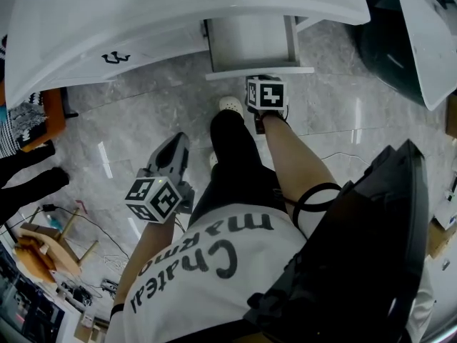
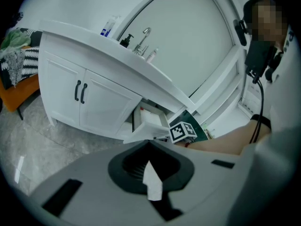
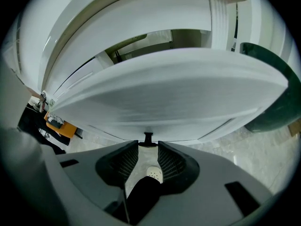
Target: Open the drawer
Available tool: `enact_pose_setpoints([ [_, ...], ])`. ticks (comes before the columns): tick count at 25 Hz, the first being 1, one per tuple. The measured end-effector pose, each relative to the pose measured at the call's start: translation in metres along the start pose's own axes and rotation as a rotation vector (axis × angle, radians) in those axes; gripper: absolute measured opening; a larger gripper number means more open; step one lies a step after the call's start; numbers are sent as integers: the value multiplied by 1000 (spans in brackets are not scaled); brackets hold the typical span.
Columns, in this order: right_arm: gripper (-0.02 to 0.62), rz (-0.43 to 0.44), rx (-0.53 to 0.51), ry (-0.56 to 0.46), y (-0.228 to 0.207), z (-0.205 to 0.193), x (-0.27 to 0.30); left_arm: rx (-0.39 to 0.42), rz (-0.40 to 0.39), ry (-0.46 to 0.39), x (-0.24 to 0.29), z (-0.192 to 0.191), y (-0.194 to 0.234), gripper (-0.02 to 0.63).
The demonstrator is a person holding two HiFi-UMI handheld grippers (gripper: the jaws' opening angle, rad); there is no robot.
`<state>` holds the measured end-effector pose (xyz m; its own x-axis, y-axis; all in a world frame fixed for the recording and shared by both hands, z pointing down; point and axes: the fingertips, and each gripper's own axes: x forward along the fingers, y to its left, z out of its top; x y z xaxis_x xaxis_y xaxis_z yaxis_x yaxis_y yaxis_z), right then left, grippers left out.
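Right gripper view, at the vanity: the drawer [image 3: 178,93] stands pulled out from the white vanity [image 1: 143,20], its front panel broadside across my right gripper [image 3: 148,146]. The gripper's jaws are apart, with the small dark knob [image 3: 148,136] at their tips and, as far as I can see, no pad clamped on it. The drawer slides on a line from the cabinet straight toward me, so I judge any further pull comes back along that line. My left gripper [image 1: 177,143] hangs well back beside my hip, jaw tips together on nothing. My shoe [image 1: 230,105] and leg stand just under the drawer front, in the way of the pull. A dark green container [image 1: 389,45] sits off to the right.
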<state>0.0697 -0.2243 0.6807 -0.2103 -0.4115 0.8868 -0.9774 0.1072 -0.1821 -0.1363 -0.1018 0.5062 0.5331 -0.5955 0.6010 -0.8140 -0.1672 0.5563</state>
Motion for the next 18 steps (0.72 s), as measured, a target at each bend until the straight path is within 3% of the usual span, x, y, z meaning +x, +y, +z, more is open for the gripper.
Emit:
enact_pose_setpoints([
  [6,132,-28,-121,-41,4,10,-11,20,-16,-21,6,21,-2,-8],
  [11,95,-13,19,-73,1,22,-30,37,-30,-37,3,32,-8,-8],
  [18,37,23,61,-68,7,25,-59,101,-78,-88,-2,57,-27,-8],
])
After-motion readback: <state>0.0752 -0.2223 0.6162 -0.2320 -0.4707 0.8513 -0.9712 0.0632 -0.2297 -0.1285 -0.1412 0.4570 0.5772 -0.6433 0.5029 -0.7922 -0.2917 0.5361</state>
